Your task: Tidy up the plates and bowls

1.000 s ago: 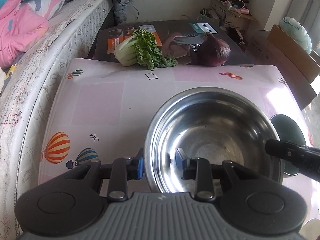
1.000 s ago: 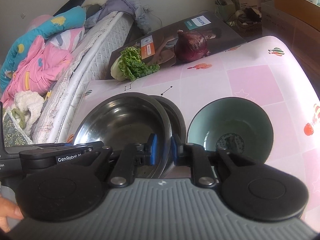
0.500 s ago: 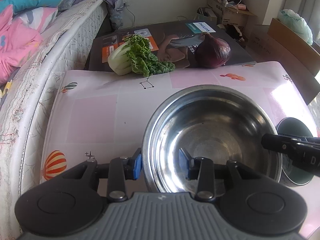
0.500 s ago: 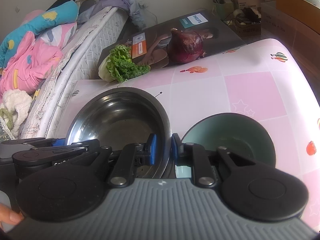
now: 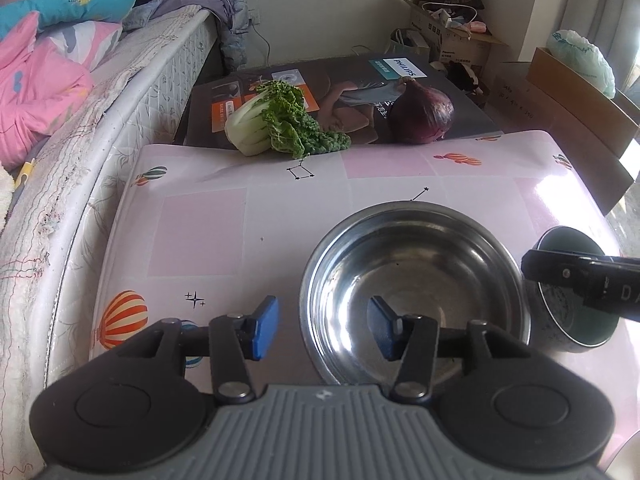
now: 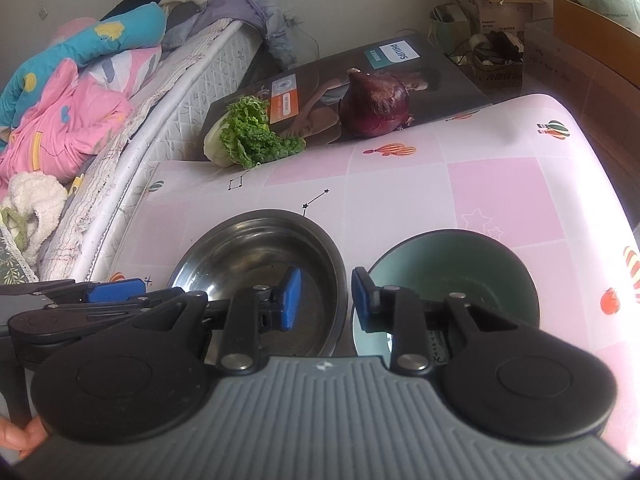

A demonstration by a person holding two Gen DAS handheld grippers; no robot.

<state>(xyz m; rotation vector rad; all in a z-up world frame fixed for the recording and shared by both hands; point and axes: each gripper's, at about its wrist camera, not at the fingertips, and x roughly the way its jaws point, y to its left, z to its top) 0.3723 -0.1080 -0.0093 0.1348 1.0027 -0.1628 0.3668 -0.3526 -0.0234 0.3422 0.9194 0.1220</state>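
A steel bowl (image 5: 416, 280) stands on the pink table (image 5: 200, 232), with a second rim showing just outside its own. My left gripper (image 5: 322, 332) straddles the bowl's left rim; its jaws are opening and the blue pads stand clear of the metal. In the right wrist view my right gripper (image 6: 326, 300) straddles the right rim of the steel bowl (image 6: 260, 264), jaws also opening, pads off the rim. A green bowl (image 6: 460, 272) sits upright just right of it, nearly touching. The right gripper (image 5: 580, 276) reaches in over the green bowl (image 5: 572, 320).
A bok choy (image 5: 276, 124) and a red onion (image 5: 424, 112) lie at the table's far edge on a flat printed box (image 5: 340, 92). A mattress (image 5: 80, 160) with bedding runs along the left. Cardboard boxes (image 5: 460, 36) stand at the back right. A fingertip (image 6: 20, 436) shows bottom left.
Both grippers' jaws have widened and come off the steel bowl's rim. The bowl has come down next to the green bowl, and the left gripper has drawn back a little.
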